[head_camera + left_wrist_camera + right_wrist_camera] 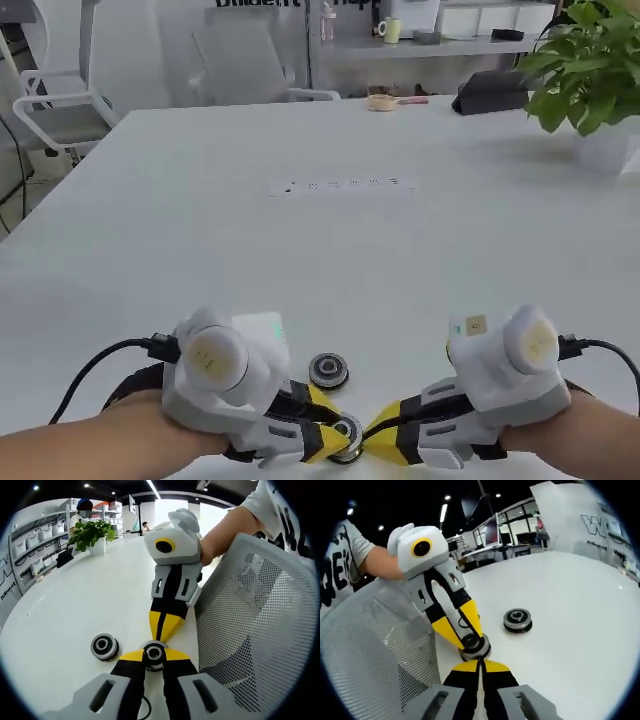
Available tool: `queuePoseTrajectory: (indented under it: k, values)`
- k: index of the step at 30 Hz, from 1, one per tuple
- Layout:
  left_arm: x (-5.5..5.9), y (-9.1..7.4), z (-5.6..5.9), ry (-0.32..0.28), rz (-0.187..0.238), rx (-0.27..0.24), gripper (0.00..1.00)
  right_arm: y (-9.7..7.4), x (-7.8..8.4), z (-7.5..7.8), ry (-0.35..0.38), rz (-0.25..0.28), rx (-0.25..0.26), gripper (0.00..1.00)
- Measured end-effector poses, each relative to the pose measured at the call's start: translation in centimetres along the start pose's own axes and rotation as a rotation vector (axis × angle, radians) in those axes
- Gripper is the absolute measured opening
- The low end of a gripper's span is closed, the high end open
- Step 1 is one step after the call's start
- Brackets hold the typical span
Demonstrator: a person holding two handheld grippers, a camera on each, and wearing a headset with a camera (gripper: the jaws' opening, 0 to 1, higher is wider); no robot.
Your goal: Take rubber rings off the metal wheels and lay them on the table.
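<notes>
A small metal wheel [348,431] with a black rubber ring sits at the table's near edge. My left gripper [338,440] is shut on it, one yellow jaw on each side of the wheel [154,654]. My right gripper [373,433] faces it with jaws shut, and its tip [161,632] touches the wheel's rim [475,647]. Whether it pinches the ring I cannot tell. A second ringed wheel [328,370] lies flat and free just beyond [104,646] [518,620].
The white table [300,260] stretches far ahead, with a power strip [345,185] at mid-table. A potted plant [590,70] stands at the far right. A grey mesh chair back [250,620] is close behind the near edge. Office chairs [60,110] stand far left.
</notes>
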State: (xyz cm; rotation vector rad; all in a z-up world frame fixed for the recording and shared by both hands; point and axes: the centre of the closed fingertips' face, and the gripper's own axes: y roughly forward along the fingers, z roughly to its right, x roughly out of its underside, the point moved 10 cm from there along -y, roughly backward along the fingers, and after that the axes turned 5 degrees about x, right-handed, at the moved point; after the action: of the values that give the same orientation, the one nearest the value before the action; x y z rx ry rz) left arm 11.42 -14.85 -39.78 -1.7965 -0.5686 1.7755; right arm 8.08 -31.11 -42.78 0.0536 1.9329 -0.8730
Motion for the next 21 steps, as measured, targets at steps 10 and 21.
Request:
queuePoseTrajectory:
  k: [10,21]
  values:
    - [-0.02,0.09,0.17,-0.002,0.000,-0.019,0.07,-0.69,0.28,0.84,0.362,0.106,-0.025,0.00]
    - [-0.34,0.38,0.16,-0.010,-0.007,-0.034,0.07,-0.74,0.10,0.50,0.411,0.127,-0.060,0.00]
